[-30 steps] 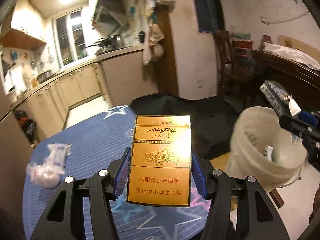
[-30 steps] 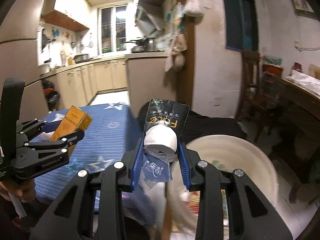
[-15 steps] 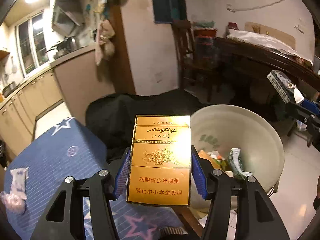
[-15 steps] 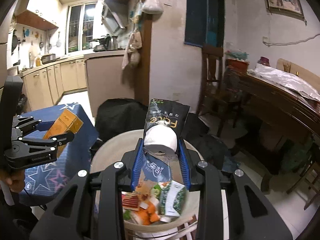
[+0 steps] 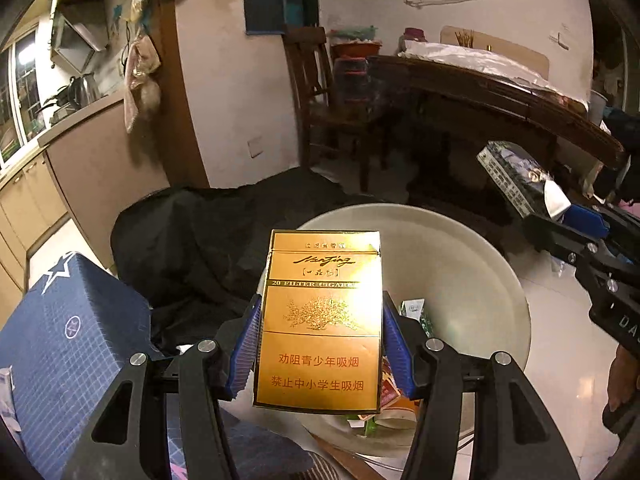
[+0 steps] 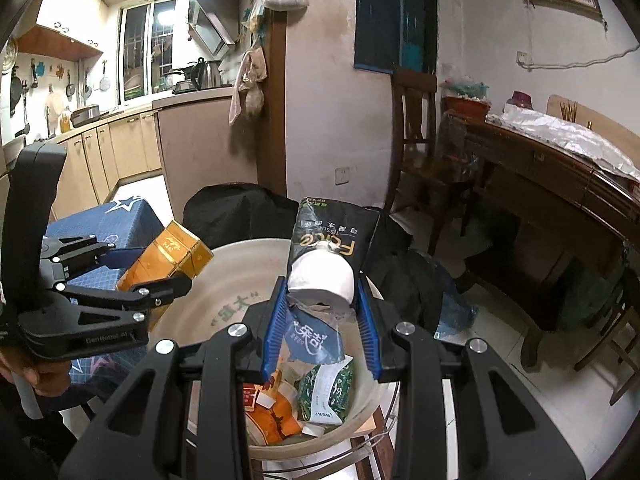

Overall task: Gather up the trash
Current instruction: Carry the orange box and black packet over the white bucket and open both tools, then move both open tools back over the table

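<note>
Right wrist view takes in the largest thing first: a long dark wooden sideboard [image 6: 560, 184] along the right wall, with a crinkled silver foil sheet [image 6: 568, 136] on top and a wooden chair [image 6: 416, 128] beside it. Lower left stands the bench draped in a blue star-printed cloth [image 6: 108, 224], and a black heap of fabric [image 6: 240, 208] lies on the floor behind the wide cream plastic bucket [image 6: 224, 280], which sits below both tools and holds an orange wrapper [image 6: 272, 416] and a green-and-white packet [image 6: 324, 392]. The right hand-held gripper [image 6: 322, 320] is clenched on a black tissue pack with a white tissue bulging from its torn mouth [image 6: 320, 276], held upright over the bucket's opening. The left hand-held gripper [image 6: 160, 276] reaches in from the left, grasping a gold cigarette box [image 6: 168, 256] above the near-left rim of the bucket. In the left wrist view that left hand-held gripper [image 5: 318, 336] has its blue pads [image 5: 244, 340] pressed against both long sides of the gold cigarette box [image 5: 320, 320], which stands upright in front of the cream plastic bucket [image 5: 472, 264]; the right hand-held gripper [image 5: 568, 220] shows at the right edge with the black tissue pack [image 5: 512, 176] over the bucket's far side.
</note>
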The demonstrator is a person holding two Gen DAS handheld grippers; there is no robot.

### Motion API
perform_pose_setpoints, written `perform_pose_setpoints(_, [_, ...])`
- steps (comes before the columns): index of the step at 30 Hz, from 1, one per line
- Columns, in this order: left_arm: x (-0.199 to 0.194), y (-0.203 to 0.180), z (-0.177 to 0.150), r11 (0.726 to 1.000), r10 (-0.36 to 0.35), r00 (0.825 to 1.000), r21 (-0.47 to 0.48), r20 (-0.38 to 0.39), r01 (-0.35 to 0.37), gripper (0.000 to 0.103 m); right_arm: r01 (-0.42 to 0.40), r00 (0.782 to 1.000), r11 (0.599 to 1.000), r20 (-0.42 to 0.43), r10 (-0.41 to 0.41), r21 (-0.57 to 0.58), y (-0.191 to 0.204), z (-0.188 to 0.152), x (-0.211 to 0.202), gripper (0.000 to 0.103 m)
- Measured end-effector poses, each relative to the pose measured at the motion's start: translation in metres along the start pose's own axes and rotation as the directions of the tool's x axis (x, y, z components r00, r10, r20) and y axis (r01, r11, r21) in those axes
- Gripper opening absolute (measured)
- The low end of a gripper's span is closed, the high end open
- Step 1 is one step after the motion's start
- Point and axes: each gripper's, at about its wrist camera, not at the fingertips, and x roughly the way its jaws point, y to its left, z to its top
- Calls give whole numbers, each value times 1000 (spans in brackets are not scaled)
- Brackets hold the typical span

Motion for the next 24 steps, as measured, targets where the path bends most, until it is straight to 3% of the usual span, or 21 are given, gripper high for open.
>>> perform_pose_setpoints(9, [11,-1,0,1000,3,1000,19,-3,-3,58,-20,1000,1000,-17,21,10,-2,6,17,33])
perform_pose_setpoints(15, [11,2,1,1000,16,999,18,38,-17,69,-29,999,1000,-38,29,3,-8,6,34,48])
perform_pose_setpoints(24, [12,-1,-2,1000,-7,1000,28,25,6,70,-32,995,999,-99,33,14,-15,-3,44,49])
